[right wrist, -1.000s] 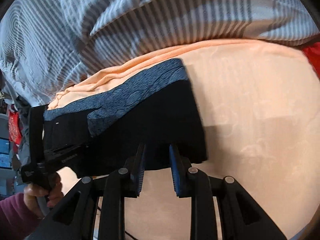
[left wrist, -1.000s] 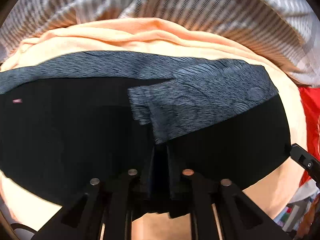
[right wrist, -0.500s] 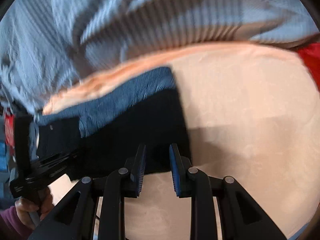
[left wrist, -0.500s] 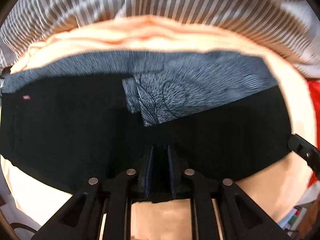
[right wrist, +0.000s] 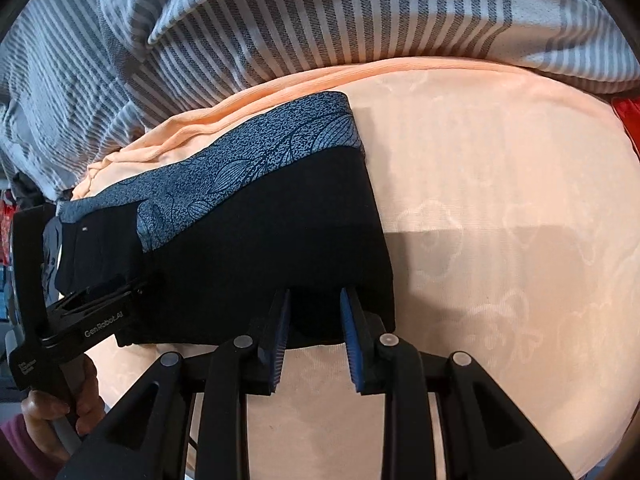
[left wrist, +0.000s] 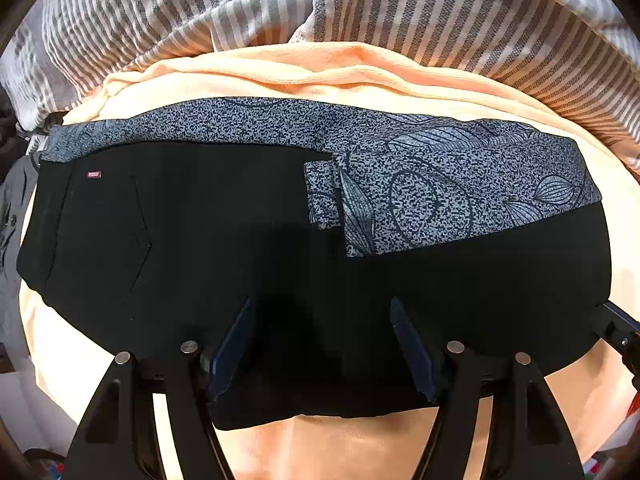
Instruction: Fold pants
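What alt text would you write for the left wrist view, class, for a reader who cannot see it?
Black pants with a grey patterned panel lie folded on a peach sheet. The left gripper is over their near edge, jaws open. A striped blanket lies behind.

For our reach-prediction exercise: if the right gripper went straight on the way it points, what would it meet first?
Most likely the near edge of the black pants, already between the open fingers of the right gripper; depth is uncertain.
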`<state>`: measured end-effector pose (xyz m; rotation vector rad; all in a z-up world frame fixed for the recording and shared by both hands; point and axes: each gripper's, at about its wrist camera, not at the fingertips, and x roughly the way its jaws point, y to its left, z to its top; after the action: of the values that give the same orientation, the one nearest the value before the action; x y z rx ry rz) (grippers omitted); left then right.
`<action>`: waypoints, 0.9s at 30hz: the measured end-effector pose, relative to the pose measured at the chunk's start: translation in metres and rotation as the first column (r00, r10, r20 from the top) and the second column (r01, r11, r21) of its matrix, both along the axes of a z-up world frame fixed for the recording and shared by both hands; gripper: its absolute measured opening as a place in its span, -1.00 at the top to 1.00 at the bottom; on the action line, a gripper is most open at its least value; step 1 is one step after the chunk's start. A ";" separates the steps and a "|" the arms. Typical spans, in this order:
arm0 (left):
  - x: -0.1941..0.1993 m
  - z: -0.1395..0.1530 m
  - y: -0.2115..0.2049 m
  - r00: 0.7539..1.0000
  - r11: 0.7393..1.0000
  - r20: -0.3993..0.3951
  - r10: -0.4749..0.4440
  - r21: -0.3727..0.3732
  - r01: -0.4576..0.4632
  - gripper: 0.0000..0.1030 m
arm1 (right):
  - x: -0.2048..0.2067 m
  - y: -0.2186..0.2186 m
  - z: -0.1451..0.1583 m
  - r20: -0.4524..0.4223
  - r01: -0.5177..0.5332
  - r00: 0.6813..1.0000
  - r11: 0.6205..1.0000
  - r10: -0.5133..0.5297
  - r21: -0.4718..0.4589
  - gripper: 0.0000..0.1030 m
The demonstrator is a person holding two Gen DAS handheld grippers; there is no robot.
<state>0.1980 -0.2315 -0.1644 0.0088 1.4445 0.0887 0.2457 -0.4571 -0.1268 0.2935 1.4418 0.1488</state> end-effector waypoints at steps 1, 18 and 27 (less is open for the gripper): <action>0.000 0.001 -0.001 1.000 1.000 0.001 0.002 0.000 -0.002 -0.38 | 0.000 0.000 0.000 0.001 -0.003 1.000 1.000 0.003 -0.001 0.45; -0.018 0.031 0.016 1.000 0.998 0.030 -0.009 -0.058 0.011 -0.38 | 0.000 0.010 0.002 0.010 0.018 1.000 0.996 -0.017 -0.085 0.43; -0.040 0.069 0.073 0.988 0.974 0.118 0.101 -0.216 -0.074 -0.78 | 0.005 0.027 0.014 -0.010 -0.007 1.000 0.982 0.005 -0.191 0.32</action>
<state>0.1584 -0.1584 -0.0953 -0.2310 1.3192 0.0075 0.2511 -0.4300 -0.1126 0.1329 1.4546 0.0136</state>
